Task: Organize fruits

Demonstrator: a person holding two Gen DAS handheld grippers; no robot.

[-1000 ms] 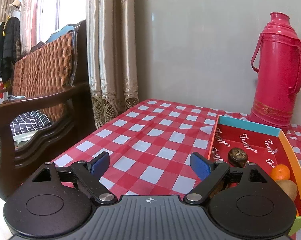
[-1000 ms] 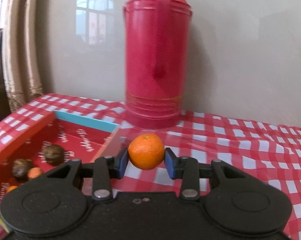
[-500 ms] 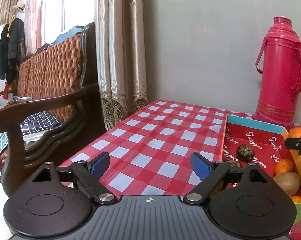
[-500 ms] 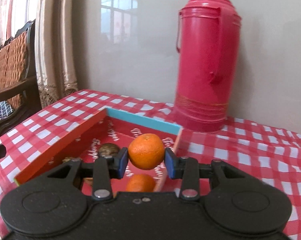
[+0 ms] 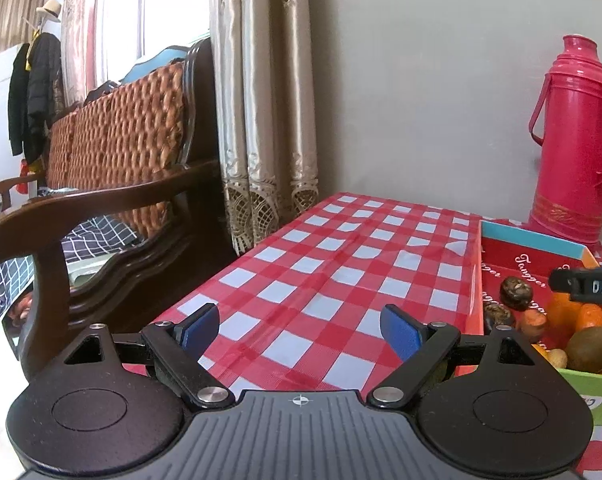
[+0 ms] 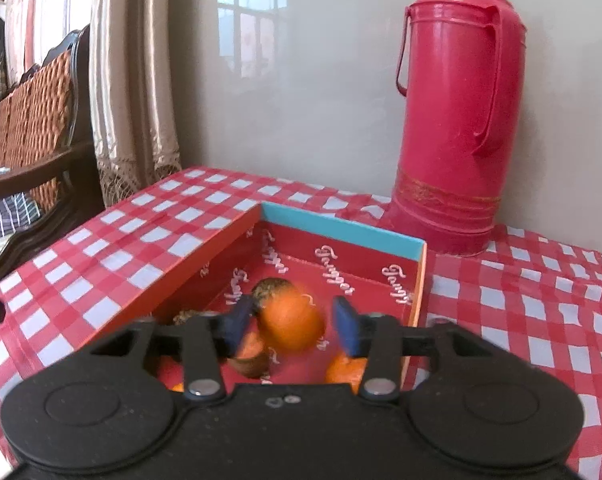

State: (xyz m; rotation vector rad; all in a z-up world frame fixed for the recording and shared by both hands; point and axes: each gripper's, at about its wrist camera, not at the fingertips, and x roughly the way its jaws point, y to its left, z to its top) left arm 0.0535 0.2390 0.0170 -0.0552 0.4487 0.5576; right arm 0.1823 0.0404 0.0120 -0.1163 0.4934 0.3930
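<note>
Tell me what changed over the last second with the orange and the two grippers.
The right gripper carried the orange from beside the red thermos to over the box; its jaws are opening, releasing it. The left gripper stayed open and empty.

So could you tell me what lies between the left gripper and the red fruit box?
Only bare checked tablecloth, in the left wrist view: the open left gripper hovers over it, with the red fruit box to its right.

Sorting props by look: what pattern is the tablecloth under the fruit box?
Red-and-white checks on the tablecloth, clearest in the left wrist view.
</note>
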